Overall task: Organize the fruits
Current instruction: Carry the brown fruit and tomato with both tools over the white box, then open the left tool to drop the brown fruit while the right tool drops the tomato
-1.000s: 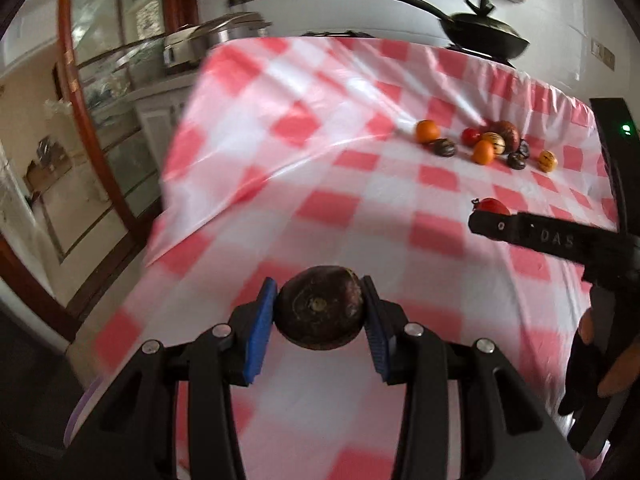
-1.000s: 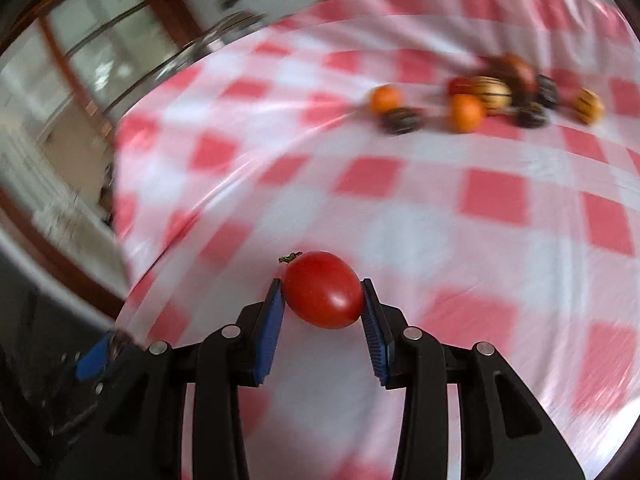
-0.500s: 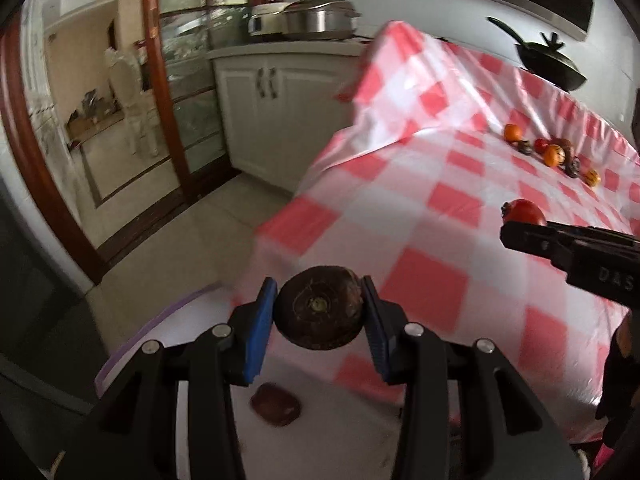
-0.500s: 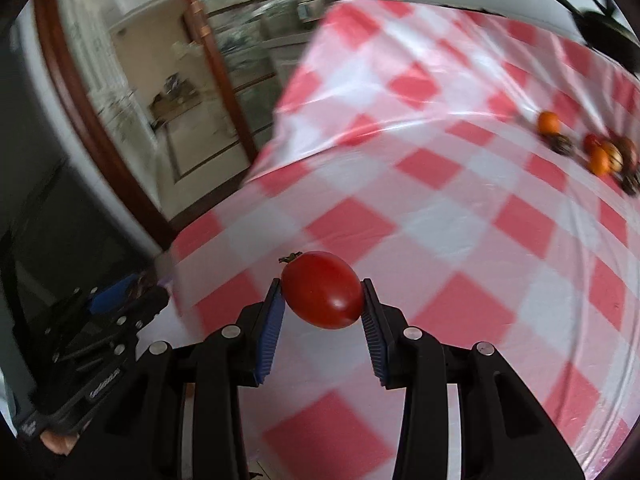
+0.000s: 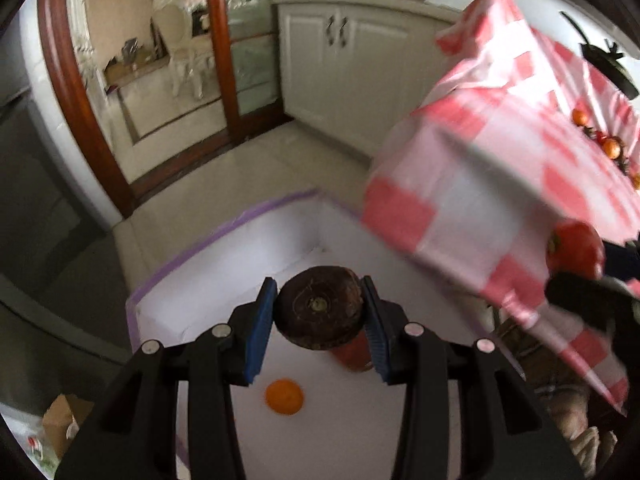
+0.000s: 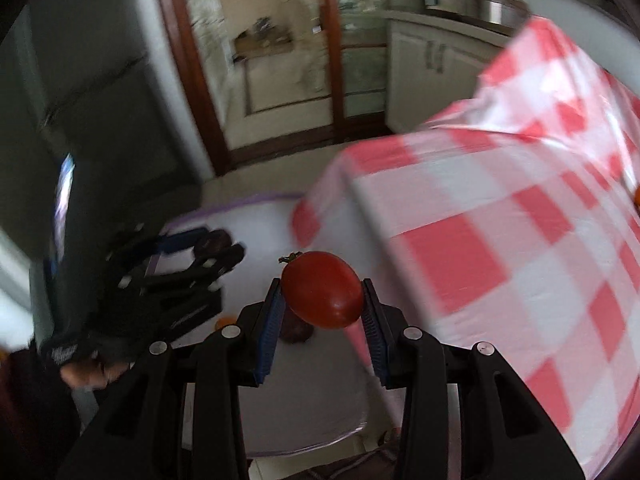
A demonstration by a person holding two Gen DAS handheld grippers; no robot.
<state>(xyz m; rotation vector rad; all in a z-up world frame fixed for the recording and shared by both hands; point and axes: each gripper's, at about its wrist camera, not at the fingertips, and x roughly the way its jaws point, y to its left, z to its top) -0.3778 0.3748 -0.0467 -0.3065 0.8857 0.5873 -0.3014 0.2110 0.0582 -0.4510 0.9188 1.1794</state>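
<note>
My left gripper point(image 5: 320, 305) is shut on a dark brown round fruit point(image 5: 320, 320) and hangs above a white box with a purple rim point(image 5: 224, 236) standing on the floor beside the table. An orange fruit point(image 5: 284, 397) and a red fruit point(image 5: 352, 356) lie in the box. My right gripper point(image 6: 322, 296) is shut on a red tomato point(image 6: 322, 289), just off the table's corner and over the box point(image 6: 256, 220). In the right wrist view the left gripper point(image 6: 214, 242) shows at the left with its dark fruit point(image 6: 211, 240). A dark fruit point(image 6: 296, 330) lies below the tomato.
The table with its red-and-white checked cloth point(image 5: 500, 168) fills the right side, its corner overhanging the box. Several fruits point(image 5: 600, 142) stay far along the tabletop. White cabinets point(image 5: 340, 52), a wooden door frame point(image 5: 72, 92) and tiled floor lie beyond. A gloved hand point(image 6: 120, 320) holds the left gripper.
Both grippers have swung left off the tabletop and down, past the table's corner to above the white box. Each still grips its fruit.
</note>
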